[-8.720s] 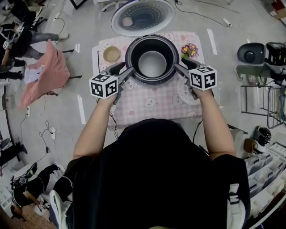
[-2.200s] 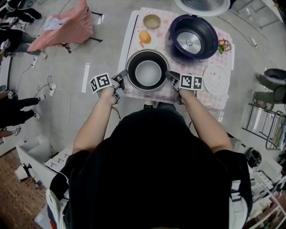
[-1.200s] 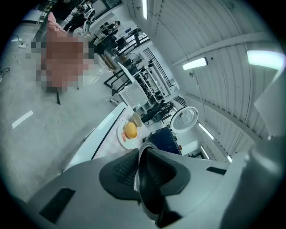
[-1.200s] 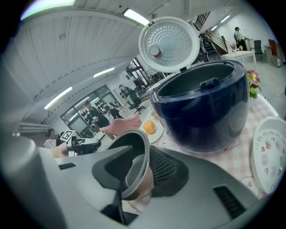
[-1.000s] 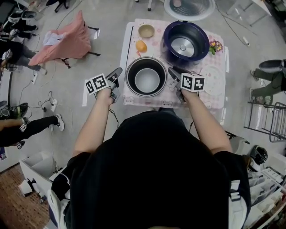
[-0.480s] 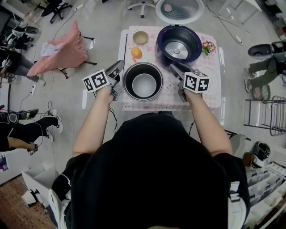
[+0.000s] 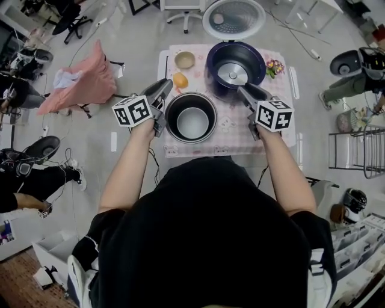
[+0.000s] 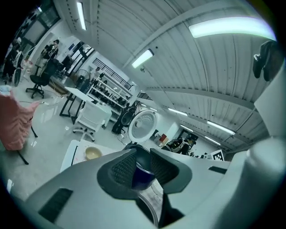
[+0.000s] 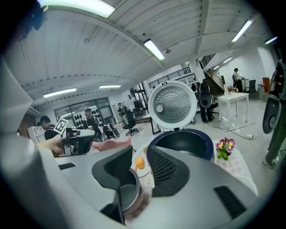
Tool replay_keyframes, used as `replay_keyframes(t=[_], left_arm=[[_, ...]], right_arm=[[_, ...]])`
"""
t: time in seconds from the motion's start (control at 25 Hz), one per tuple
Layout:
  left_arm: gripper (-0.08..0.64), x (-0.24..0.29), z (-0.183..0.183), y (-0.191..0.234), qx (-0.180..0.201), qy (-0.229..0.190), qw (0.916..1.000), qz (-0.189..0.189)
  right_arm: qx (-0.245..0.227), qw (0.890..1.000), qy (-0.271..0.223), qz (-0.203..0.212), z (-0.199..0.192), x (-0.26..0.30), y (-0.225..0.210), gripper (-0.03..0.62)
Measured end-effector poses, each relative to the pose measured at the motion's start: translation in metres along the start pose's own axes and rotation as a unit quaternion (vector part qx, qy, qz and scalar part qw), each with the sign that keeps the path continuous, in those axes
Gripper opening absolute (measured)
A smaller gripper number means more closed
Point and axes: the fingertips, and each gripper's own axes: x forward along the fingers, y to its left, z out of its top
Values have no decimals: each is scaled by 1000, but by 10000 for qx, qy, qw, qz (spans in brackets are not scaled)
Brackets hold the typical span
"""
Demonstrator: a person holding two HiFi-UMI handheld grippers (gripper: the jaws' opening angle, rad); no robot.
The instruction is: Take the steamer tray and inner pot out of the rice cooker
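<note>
Standing on the surface: the inner pot (image 7: pixel 192 122) rests upright on the pink checked cloth of the surface (image 7: pixel 231 139), out of the rice cooker (image 7: pixel 234 60) and just in front of it, toward the person.
Rice cooker: dark blue body at the far side of the surface, its lid (image 7: pixel 233 18) swung open behind it.
Left tool: the left tool (image 7: pixel 162 90) is in the air beside the left rim of the inner pot and does not touch it. Its jaws have just been opening and now stand partly apart. Nothing is between its pads (image 8: pixel 123 167); through the gap only the rice cooker shows, farther away.
Right tool: the right tool (image 7: pixel 243 91) is in the air at the right of the inner pot, over the front of the rice cooker. Its jaws stand partly apart and hold nothing; in the right gripper view the pot lies lower, apart from its pads (image 9: pixel 161 167).
Other things: a small bowl (image 7: pixel 184 59) and an orange (image 7: pixel 180 80) lie left of the rice cooker; flowers (image 7: pixel 274 65) stand at its right.
</note>
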Motion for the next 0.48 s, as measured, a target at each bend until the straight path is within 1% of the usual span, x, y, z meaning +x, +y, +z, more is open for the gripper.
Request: replay_keyframes(t=[0.16,0.36,0.48], left_arm=[[101,8,4,-20,320,90,9992,-219],[103,14,5,-40,727,223,9966,-327],[105,18,7,-44,867,259,9953,-331]], right_arm=[[-58,9997,-128,-174,11,-15,-9,129],[-45,9993,-237,-296,18,-31,-16,129],[-32,9989,-281,-381,19,-37,-21,129]])
